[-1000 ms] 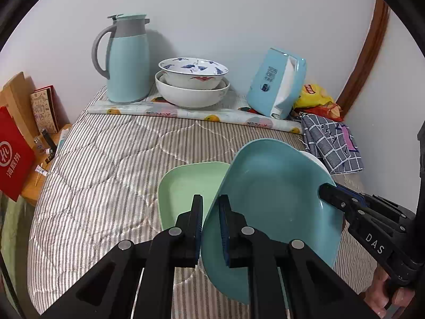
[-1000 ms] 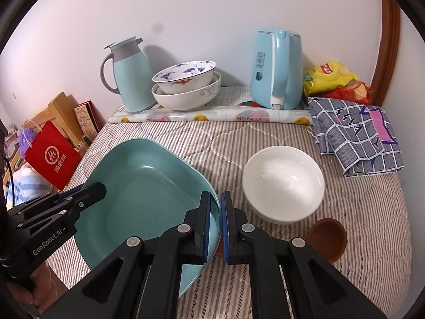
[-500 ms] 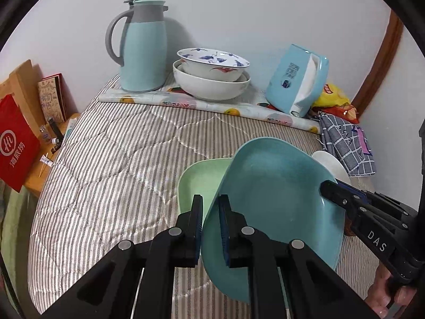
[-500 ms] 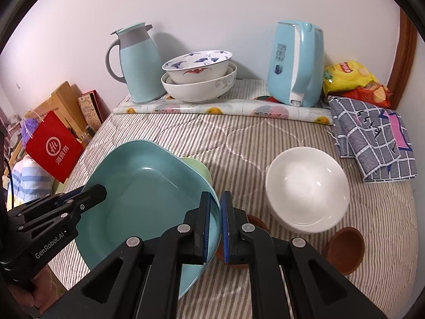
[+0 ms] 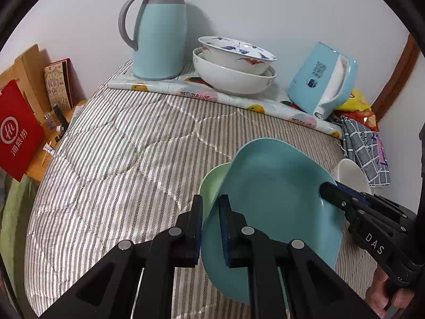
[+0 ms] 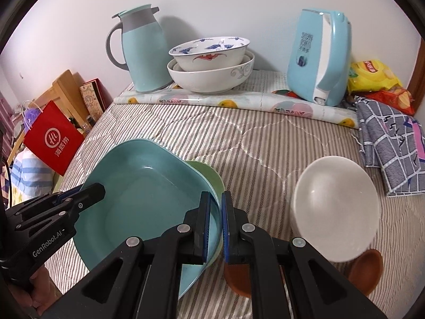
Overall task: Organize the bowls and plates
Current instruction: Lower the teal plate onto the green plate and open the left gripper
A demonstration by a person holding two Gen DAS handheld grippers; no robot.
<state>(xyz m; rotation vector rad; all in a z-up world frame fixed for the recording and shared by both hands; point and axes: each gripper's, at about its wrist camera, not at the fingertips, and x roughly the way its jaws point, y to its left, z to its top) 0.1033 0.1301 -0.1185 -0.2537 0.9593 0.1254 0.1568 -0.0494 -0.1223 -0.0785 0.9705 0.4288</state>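
Pinching opposite rims, the left gripper (image 5: 211, 228) and right gripper (image 6: 215, 228) hold the glossy teal squarish ceramic plate (image 6: 148, 191) tilted over the pale green plate (image 5: 212, 183) (partly hidden); it looks rigid, slippery, breakable, so rim holds suit.

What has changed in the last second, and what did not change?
Both hand-held grippers, left and right, carried the teal plate forward, over the green plate, toward the stacked bowls. Both grips unchanged; the white bowl did not move.
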